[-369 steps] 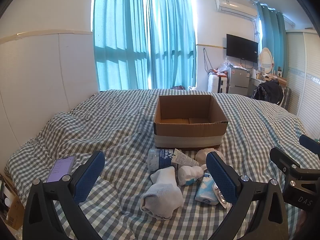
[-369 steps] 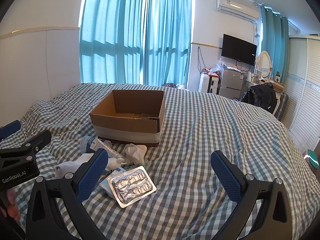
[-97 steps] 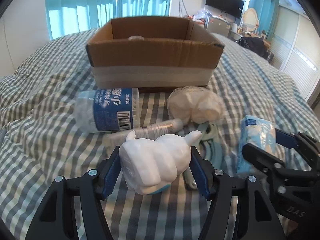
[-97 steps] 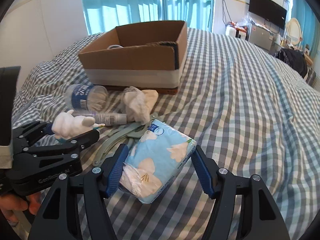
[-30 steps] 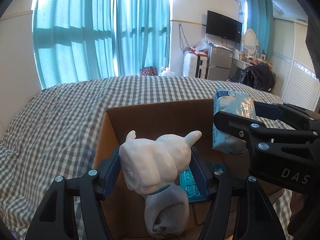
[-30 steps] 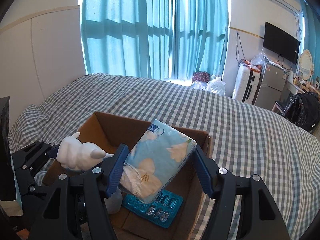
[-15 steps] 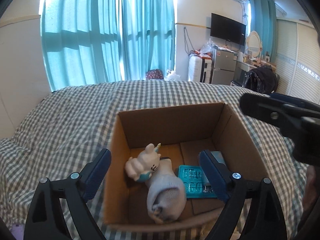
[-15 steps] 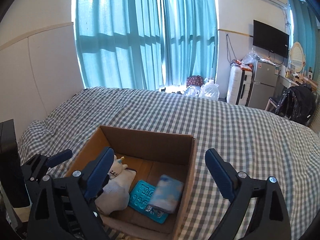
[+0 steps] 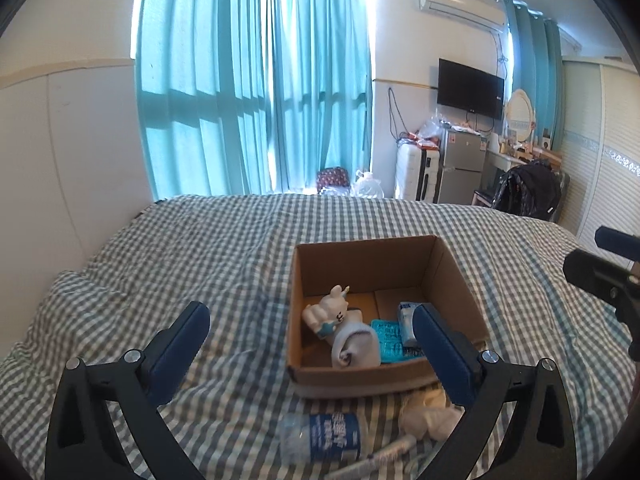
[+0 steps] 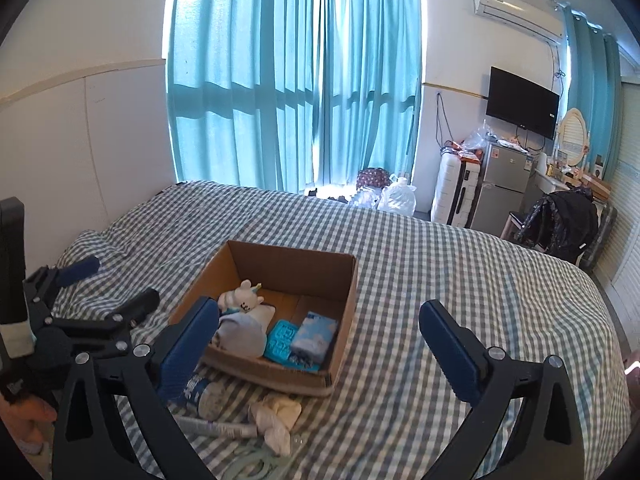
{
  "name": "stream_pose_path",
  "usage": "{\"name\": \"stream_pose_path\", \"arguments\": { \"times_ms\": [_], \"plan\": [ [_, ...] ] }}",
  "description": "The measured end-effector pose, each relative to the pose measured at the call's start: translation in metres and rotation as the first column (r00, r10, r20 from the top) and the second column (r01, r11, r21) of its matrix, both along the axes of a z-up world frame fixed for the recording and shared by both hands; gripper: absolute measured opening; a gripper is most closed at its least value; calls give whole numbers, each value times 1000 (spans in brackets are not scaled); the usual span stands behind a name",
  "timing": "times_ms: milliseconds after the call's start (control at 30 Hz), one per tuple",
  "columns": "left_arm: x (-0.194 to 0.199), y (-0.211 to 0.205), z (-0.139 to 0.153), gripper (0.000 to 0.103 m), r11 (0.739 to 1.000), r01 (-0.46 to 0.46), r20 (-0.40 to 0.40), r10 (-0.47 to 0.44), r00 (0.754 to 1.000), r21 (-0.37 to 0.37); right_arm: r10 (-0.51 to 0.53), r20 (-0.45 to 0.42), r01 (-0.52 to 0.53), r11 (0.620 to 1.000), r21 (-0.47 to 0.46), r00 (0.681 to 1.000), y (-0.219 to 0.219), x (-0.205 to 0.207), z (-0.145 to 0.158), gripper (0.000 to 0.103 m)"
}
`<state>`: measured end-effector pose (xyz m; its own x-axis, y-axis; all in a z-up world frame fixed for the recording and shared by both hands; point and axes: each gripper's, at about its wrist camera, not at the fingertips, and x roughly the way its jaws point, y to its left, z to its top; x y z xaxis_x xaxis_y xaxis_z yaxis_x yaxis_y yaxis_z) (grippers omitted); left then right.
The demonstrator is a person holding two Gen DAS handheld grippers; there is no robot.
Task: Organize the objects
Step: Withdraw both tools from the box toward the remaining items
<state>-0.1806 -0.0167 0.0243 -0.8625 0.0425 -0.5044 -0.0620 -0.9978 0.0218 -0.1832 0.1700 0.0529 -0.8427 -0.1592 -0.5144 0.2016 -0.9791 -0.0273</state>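
An open cardboard box [image 9: 376,378] sits on the checked bedspread, holding a white bunny figurine [image 9: 330,310] leaning on a rolled white sock [image 9: 356,346], a teal blister pack [image 10: 282,338] lying flat, and a blue tissue pack [image 10: 314,334] beside it. In front of the box lie a plastic water bottle [image 9: 320,436] on its side, a crumpled white sock [image 10: 276,414] and a thin tube [image 10: 218,428].

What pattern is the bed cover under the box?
Grey-and-white check on the bed cover, clearest in the right wrist view.
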Motion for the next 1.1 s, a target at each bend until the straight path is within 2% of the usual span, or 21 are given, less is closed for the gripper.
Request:
{"name": "stream_pose_path", "arguments": {
  "times_ms": [200, 433, 667, 833, 967, 1100],
  "plan": [
    [31, -8, -8, 103, 1000, -12, 18, 12, 1000, 4, -8, 16, 8, 1000, 5, 1000, 0, 35, -15, 101],
    [54, -20, -50, 103, 999, -46, 87, 44, 995, 17, -22, 95, 20, 1000, 20, 995, -10, 52, -62, 101],
    [62, -21, -110, 103, 998, -63, 200, 58, 978, 20, -37, 205, 31, 999, 34, 978, -23, 47, -128, 101],
    [59, -22, -143, 103, 998, -59, 269, 58, 961, -3, -52, 282, 43, 998, 41, 958, -26, 37, -163, 101],
    [54, -29, -163, 103, 998, -58, 317, 59, 947, -11, -51, 342, 38, 998, 45, 938, -31, 29, -188, 101],
    [51, -35, -168, 103, 998, -68, 319, 69, 945, -15, -33, 377, 16, 999, 49, 926, -37, 25, -205, 101]
  ]
}}
